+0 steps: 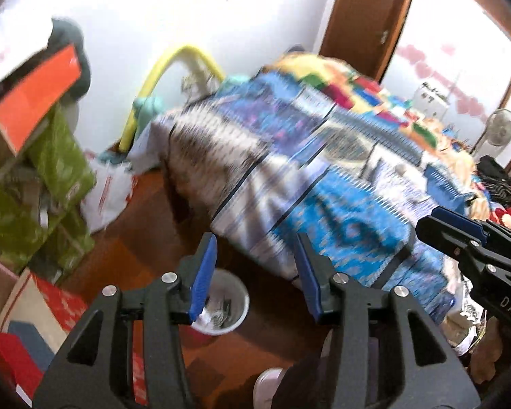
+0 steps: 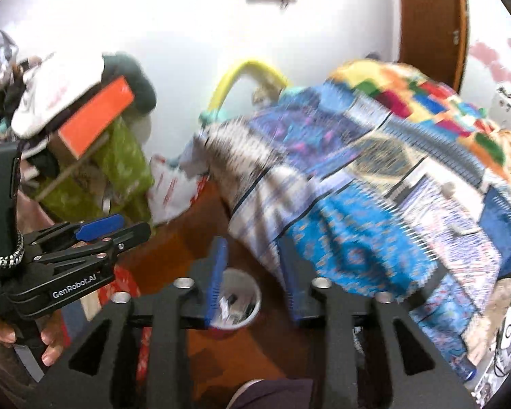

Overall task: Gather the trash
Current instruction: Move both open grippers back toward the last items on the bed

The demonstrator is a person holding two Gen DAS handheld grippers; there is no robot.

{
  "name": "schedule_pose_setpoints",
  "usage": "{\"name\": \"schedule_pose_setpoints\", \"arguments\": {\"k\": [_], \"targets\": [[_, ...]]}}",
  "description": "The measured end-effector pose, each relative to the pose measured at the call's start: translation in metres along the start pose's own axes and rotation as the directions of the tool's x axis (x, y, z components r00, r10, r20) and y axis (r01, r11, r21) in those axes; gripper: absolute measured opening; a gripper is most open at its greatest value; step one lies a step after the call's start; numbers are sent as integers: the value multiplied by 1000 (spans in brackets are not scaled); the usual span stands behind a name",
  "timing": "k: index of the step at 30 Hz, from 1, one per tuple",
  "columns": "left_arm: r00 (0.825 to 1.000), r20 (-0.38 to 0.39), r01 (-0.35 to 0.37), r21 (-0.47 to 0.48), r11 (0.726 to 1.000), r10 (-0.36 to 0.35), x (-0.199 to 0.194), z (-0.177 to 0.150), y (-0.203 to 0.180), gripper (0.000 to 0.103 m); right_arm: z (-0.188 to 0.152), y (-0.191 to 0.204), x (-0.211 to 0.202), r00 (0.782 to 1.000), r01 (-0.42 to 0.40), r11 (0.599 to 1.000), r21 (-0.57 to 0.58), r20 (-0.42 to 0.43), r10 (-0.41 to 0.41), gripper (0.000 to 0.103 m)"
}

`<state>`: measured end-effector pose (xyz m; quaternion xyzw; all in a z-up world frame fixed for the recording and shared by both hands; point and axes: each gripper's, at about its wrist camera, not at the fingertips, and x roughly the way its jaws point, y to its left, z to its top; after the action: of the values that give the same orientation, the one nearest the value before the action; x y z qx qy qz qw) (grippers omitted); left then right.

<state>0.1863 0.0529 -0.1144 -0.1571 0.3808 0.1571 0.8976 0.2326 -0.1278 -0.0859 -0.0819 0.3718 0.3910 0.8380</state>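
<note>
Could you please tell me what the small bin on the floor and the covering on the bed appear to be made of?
The bin looks like smooth, pale plastic: a thin, even round rim with a slight sheen, though blur leaves that open. The bed covering is soft woven or printed fabric, matte: it drapes and folds over the bed's edge, in blue patterned panels.

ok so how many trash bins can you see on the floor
1. A white bin stands on the wooden floor beside the bed, with scraps inside. More may be hidden behind the bed or clutter.
</note>
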Motion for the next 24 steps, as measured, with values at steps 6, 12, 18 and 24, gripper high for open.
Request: {"name": "schedule_pose_setpoints", "arguments": {"k": [6,12,18,24], "targets": [[992,119,45,60,997,-52,-30,18,-48,59,6,-31,-53,986,72,997,27,151,-75,45],[977,180,88,144,986,-113,-37,34,-100,63,3,-73,-86,950,162,982,102,252,-183,69],[973,155,141,194,971,-172,-15,46,-145,67,-3,-122,-91,934,242,955,173,225,-277,70],[974,95,177,238,955,-204,28,55,-189,69,-15,-174,-81,922,317,920,230,154,-356,70]]}}
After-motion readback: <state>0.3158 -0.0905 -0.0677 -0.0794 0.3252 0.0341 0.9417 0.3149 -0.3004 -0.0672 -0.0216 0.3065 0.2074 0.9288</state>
